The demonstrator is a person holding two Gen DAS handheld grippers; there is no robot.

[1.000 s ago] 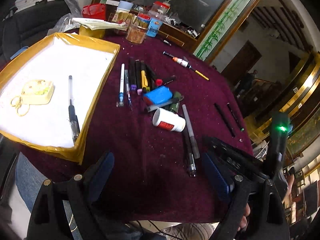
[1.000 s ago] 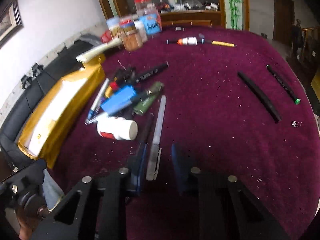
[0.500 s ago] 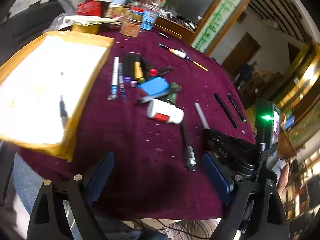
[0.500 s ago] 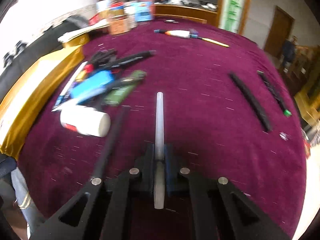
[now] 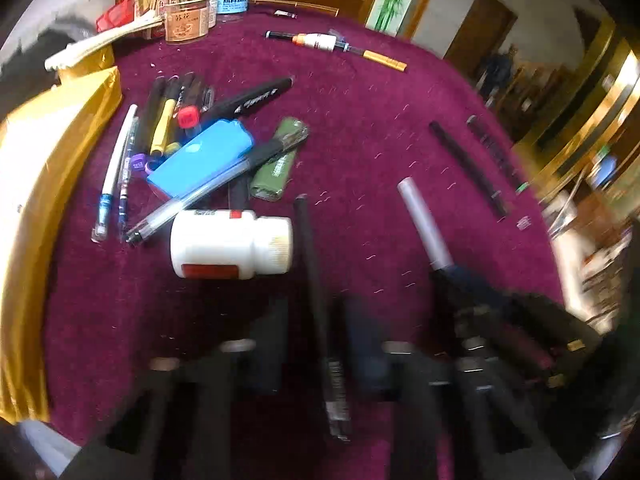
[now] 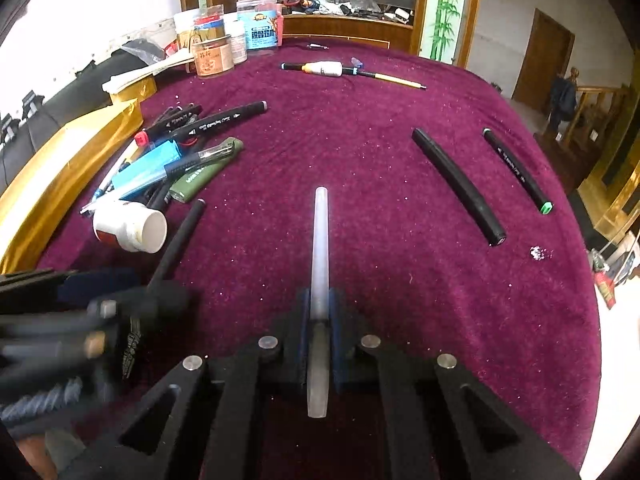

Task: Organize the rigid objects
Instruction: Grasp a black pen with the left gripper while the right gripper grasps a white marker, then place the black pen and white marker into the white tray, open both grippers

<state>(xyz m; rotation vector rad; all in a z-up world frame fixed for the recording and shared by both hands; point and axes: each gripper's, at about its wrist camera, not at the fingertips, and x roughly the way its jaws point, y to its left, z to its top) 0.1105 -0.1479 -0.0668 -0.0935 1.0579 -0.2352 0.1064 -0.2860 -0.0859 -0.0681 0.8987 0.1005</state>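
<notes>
Right gripper (image 6: pixel 319 320) clamps a frosted pen (image 6: pixel 320 248); left gripper (image 5: pixel 320 344), fingers just closing around a black pen (image 5: pixel 316 300) near the tabletop's (image 6: pixel 360 152) edge; lifting both comes next.

home interior, wooden cabinet (image 6: pixel 344 28), staircase (right)
</notes>
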